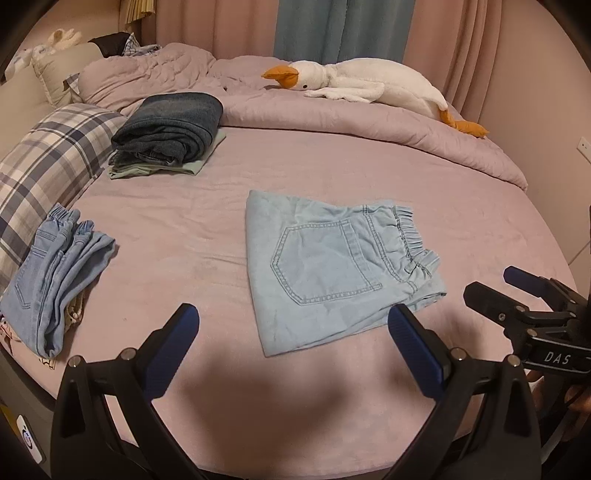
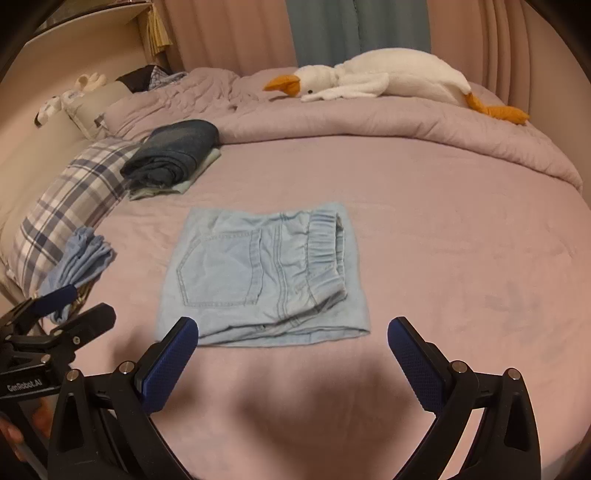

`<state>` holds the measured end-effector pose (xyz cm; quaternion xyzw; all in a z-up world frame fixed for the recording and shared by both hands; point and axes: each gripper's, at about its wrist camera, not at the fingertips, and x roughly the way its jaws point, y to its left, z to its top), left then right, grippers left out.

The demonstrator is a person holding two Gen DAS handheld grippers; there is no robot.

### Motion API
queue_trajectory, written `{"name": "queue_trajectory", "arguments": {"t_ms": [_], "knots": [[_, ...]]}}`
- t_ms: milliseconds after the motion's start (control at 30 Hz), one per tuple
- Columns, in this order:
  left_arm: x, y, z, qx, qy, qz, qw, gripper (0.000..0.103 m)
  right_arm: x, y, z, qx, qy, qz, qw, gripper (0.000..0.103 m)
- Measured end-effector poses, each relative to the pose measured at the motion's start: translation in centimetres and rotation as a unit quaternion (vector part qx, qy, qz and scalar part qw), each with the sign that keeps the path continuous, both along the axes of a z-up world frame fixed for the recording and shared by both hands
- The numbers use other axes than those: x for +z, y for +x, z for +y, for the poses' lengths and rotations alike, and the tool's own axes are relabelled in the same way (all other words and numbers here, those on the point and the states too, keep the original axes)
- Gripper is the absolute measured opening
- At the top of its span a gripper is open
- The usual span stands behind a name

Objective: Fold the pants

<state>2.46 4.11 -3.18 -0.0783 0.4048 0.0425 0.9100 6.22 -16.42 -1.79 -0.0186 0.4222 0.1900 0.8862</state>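
Pants (image 2: 264,275) lie folded; goose (image 1: 362,83) beyond; both grippers' fingers (image 1: 168,354) released.

A wide bed covered by a mauve-pink fitted sheet (image 1: 295,166) fills the room. A bunched mauve quilted duvet (image 1: 332,110) lies along its far side, with a long white plush goose with an orange beak (image 1: 369,83) stretched on top. A blue-and-white plaid pillow (image 1: 48,162) sits at the left edge beside a cream padded headboard (image 1: 18,107). Behind hang pale pink curtains (image 1: 443,33) flanking a teal curtain panel (image 1: 332,29). The light is dim and warm, possibly from a lamp
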Motion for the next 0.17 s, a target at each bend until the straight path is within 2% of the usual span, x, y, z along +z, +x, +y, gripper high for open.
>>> {"name": "queue_trajectory", "arguments": {"t_ms": [167], "knots": [[-0.04, -0.03, -0.23, 0.0, 0.0, 0.005, 1.0, 0.102, 0.09, -0.15, 0.09, 0.002, 0.001, -0.001, 1.0, 0.102]]}}
